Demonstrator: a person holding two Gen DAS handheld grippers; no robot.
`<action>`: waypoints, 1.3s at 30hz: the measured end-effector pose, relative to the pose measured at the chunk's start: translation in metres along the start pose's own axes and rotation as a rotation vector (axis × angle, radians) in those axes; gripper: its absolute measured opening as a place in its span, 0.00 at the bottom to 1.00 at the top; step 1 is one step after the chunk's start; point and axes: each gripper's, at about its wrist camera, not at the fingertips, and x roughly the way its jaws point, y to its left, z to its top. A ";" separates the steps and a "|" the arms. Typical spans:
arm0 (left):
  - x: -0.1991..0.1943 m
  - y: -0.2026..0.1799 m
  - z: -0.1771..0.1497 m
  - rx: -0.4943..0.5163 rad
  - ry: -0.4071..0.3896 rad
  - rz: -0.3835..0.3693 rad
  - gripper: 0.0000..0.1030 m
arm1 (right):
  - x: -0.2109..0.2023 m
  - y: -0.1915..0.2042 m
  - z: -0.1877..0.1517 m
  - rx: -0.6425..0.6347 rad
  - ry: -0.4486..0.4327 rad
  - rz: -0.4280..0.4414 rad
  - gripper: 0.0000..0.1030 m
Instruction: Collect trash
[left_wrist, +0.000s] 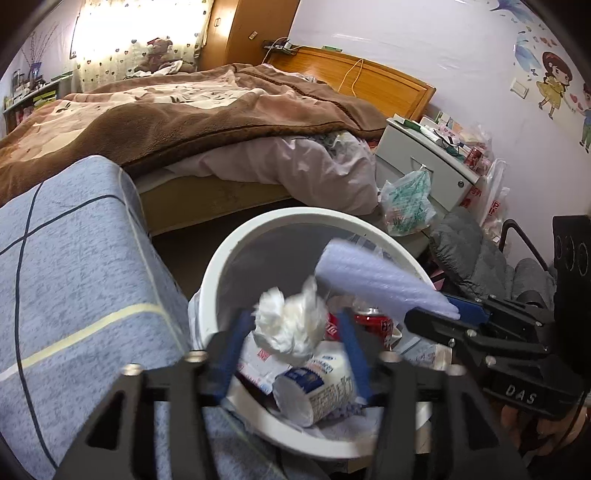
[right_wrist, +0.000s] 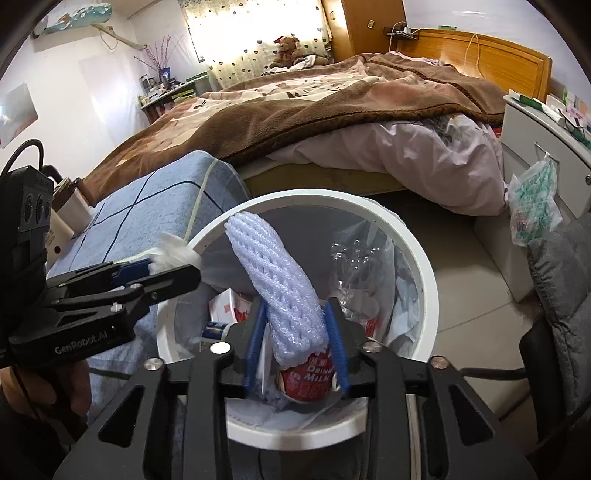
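Two hand-held grippers are seen above a round white plastic bin (left_wrist: 221, 266) beside an unmade bed (left_wrist: 207, 110) draped with a plush brown blanket.

The left hand-held gripper (left_wrist: 291, 350) is pictured with its blue-padded fingers parted; a crumpled, fluffy white tissue wad (left_wrist: 288, 325) is caught between them, blurred, with a gap visible on either side, so it is not clamped. Below it a cylindrical paper cup (left_wrist: 317, 387) is seen lying on its side among the rubbish, near a red can (left_wrist: 373, 321).

The right hand-held gripper (right_wrist: 297, 343) is shown partly open, its ribbed blue pads flanking a pale lilac foam net sleeve (right_wrist: 277, 280), a tubular, lattice-textured piece tilted over the bin. Whether the pads press on the foam cannot be told with certainty; a narrow gap is visible at the left pad. Under it a red cup printed "DRINK MILK" (right_wrist: 306, 380) and a crushed clear plastic bottle (right_wrist: 351, 266) are seen inside the bin's thin translucent liner.

A blue-grey quilted fabric surface (left_wrist: 74, 277) with dark and cream stripes is seen touching the bin's left side.
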 end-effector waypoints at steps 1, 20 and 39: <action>0.000 -0.001 0.001 0.001 -0.006 0.000 0.64 | -0.001 0.000 0.000 -0.001 -0.006 0.003 0.43; -0.063 -0.008 -0.032 -0.004 -0.078 0.095 0.67 | -0.062 0.030 -0.040 -0.012 -0.089 -0.002 0.43; -0.153 -0.022 -0.119 -0.022 -0.179 0.234 0.67 | -0.138 0.084 -0.121 -0.075 -0.169 0.020 0.43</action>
